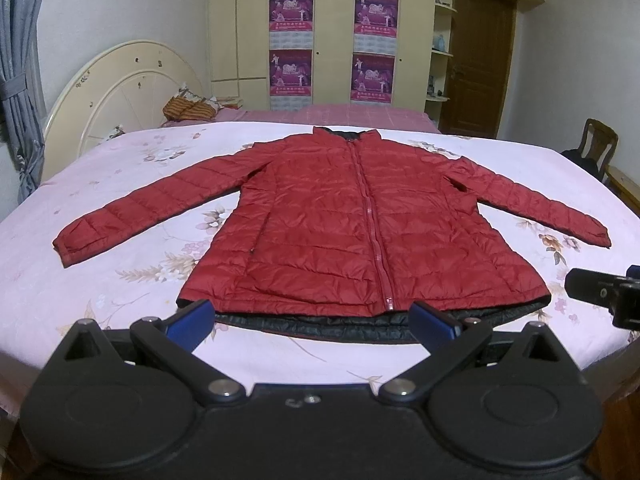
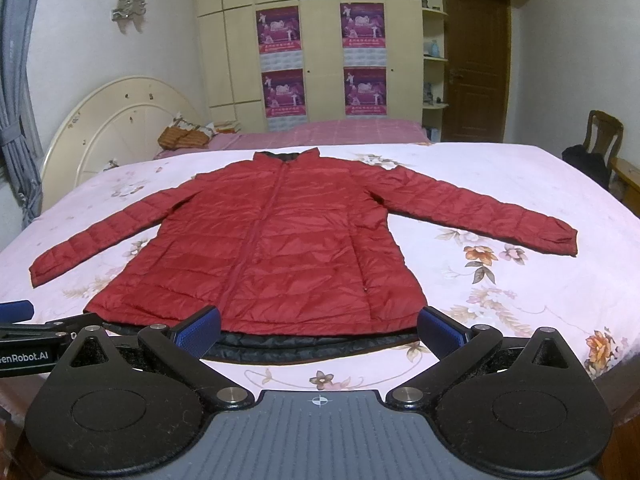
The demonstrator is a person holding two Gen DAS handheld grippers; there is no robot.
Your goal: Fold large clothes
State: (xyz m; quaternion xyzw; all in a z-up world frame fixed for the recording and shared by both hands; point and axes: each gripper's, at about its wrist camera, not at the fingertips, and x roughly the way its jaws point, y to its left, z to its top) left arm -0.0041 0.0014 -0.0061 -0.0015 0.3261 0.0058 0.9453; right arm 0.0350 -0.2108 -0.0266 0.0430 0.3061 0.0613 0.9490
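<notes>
Lying flat on bed (image 1: 120, 320), red jacket (image 1: 340, 220), just beyond both spread jaws

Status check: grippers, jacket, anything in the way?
Left gripper open, right gripper open, both empty. Red jacket flat on bed, zipped, sleeves spread. Nothing on it.

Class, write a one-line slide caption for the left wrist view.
Open left claw faces a zipped red jacket spread flat, sleeves out, on a floral bedsheet.
</notes>
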